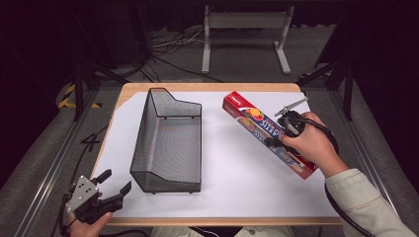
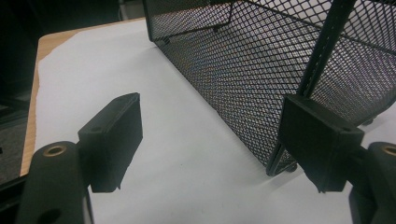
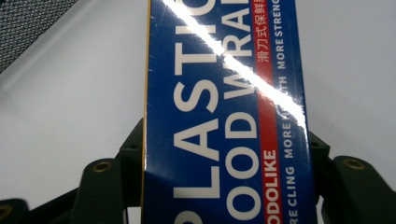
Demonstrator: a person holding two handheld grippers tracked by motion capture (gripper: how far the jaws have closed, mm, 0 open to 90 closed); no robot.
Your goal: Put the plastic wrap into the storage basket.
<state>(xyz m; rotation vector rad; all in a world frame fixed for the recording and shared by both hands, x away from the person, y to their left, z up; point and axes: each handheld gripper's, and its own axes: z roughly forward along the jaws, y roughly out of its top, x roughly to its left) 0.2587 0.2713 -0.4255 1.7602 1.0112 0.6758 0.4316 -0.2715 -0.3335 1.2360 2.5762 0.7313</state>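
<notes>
A long red and blue box of plastic food wrap (image 1: 262,128) lies slanted over the right half of the white sheet, and my right gripper (image 1: 279,139) is shut on it near its middle. In the right gripper view the box (image 3: 224,112) runs up between the two jaws, which press on its long sides. A black wire mesh basket (image 1: 168,143) stands left of centre. At the table's front left corner my left gripper (image 1: 117,182) stays open with nothing between its pads (image 2: 112,140), pointing at the basket's near corner (image 2: 280,163).
White paper (image 1: 237,182) covers most of the wooden table (image 1: 207,87). A grey metal stand (image 1: 244,29) and cables lie on the floor beyond the far edge. Metal rails run along both sides of the table.
</notes>
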